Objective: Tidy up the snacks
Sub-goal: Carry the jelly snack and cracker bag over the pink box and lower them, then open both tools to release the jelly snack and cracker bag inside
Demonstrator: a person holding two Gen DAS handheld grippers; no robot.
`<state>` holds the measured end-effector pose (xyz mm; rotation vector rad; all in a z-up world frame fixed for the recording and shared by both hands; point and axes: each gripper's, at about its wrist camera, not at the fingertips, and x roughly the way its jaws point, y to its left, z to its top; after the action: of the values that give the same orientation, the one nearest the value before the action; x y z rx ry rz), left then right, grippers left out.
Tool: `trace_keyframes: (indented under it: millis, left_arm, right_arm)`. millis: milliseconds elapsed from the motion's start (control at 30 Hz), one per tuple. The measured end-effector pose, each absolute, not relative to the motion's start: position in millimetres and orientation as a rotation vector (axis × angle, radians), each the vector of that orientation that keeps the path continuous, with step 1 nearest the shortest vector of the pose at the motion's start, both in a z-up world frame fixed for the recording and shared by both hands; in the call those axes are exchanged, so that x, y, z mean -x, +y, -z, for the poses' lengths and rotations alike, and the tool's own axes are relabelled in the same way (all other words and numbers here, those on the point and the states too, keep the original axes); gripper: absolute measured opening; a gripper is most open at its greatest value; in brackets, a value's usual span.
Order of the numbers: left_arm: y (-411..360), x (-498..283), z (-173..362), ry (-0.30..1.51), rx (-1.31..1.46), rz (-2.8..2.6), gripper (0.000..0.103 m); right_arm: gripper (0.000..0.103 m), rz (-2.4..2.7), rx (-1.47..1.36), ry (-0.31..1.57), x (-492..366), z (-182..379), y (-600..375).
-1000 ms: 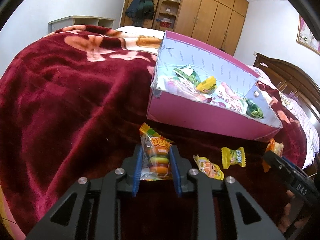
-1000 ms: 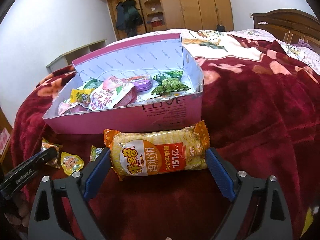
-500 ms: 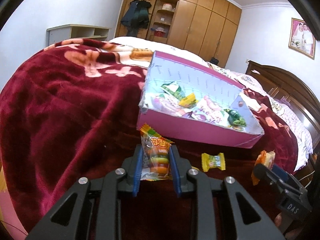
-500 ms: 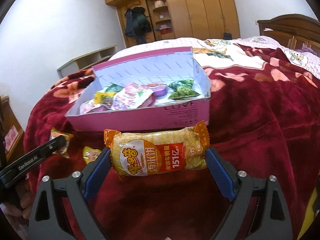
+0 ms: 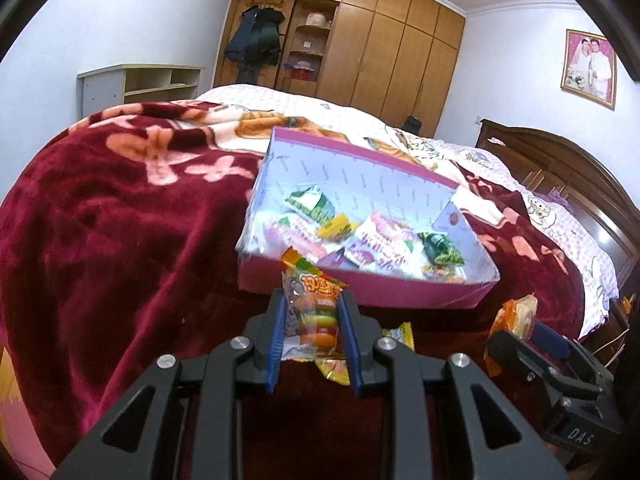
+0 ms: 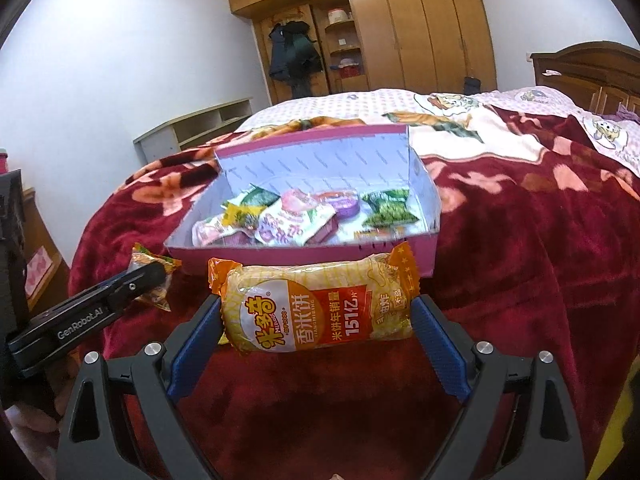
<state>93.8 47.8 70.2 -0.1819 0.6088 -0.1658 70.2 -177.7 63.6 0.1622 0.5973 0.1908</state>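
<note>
As if offered: tilted-down left gripper (image 5: 313, 320)

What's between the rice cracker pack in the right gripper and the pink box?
Nothing: in the right wrist view, only bare red blanket shows between the rice cracker pack and the pink box.

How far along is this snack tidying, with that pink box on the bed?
Partly done. The pink box already holds several packets. In hand: the left gripper is clamped on a small candy pack, and the right gripper holds a yellow rice cracker bag, both short of the box. Left: a small yellow sweet lies loose on the red blanket.
</note>
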Motion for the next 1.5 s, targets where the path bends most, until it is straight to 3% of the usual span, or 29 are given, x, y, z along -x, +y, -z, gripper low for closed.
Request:
trace_keyframes:
  millis: [633,1500]
  left_arm:
    - [17.8,-171.6,-101.0,0.593,0.100,0.196,0.027]
    - [0.6,-272.5,-63.6,0.706,0.085,0.209,0.027]
  right_arm:
    - [0.094,-0.210,-0.113,0.587,-142.4,-91.6,-183.2]
    - [0.094,-0.165,-0.110,0.687,-253.8,-63.4,-183.5]
